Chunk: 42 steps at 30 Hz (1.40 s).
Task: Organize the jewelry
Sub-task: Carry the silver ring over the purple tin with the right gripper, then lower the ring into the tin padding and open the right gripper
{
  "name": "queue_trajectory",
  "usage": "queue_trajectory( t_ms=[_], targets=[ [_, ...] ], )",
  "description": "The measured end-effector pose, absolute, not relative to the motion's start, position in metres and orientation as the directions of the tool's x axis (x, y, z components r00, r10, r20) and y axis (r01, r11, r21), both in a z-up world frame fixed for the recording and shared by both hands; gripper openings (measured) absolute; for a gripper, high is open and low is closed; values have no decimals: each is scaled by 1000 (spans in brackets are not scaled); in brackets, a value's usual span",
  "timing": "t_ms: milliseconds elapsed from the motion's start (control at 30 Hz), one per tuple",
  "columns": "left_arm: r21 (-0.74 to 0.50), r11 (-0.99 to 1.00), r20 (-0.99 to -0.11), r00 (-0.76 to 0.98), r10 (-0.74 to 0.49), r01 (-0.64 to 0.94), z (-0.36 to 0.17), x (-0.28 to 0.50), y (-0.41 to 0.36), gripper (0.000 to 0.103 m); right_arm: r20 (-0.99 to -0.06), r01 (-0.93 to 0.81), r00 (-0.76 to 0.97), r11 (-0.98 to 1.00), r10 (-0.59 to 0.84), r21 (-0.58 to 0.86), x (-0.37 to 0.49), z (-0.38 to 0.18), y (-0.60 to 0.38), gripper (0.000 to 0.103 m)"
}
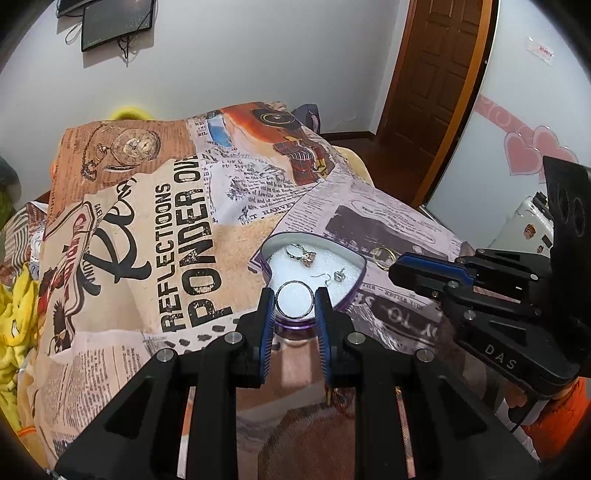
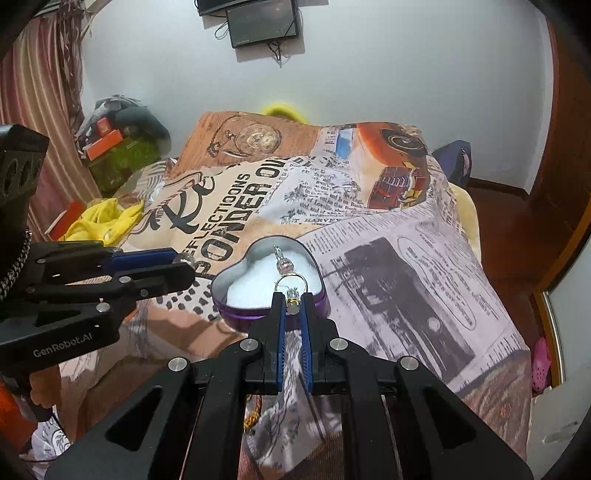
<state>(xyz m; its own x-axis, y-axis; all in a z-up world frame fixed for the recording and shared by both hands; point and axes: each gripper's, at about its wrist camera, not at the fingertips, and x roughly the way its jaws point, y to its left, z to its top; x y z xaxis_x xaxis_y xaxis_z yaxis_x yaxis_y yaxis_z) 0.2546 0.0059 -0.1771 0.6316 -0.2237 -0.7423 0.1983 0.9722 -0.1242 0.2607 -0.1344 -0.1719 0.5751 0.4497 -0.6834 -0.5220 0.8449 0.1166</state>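
A purple heart-shaped tin (image 1: 352, 291) with a white lining sits on the printed cloth; it also shows in the right wrist view (image 2: 236, 310). Inside lie a ring with a stone (image 1: 301, 253) and a hook earring (image 1: 334, 277). My left gripper (image 1: 294, 302) is shut on a silver ring (image 1: 294, 283), held over the tin's near edge. My right gripper (image 2: 293, 304) is shut on a gold ring with a pale stone (image 2: 291, 286), held over the tin. In the left wrist view the right gripper (image 1: 397, 266) is just right of the tin.
The printed cloth (image 1: 184, 221) covers a raised surface that drops off at the right. Yellow fabric (image 2: 99, 221) and boxes lie at the left. A wooden door (image 1: 436, 92) and a wall screen (image 2: 262, 22) stand behind.
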Motion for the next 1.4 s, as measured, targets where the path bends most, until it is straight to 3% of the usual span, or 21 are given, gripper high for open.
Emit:
queue_trajectory(
  t_ms=[1400],
  targets=[
    [-179,959,-780,562,-275,221,-204,288,10,21,-763,-629,442,769,471,111,289,-197,-100,9]
  ],
)
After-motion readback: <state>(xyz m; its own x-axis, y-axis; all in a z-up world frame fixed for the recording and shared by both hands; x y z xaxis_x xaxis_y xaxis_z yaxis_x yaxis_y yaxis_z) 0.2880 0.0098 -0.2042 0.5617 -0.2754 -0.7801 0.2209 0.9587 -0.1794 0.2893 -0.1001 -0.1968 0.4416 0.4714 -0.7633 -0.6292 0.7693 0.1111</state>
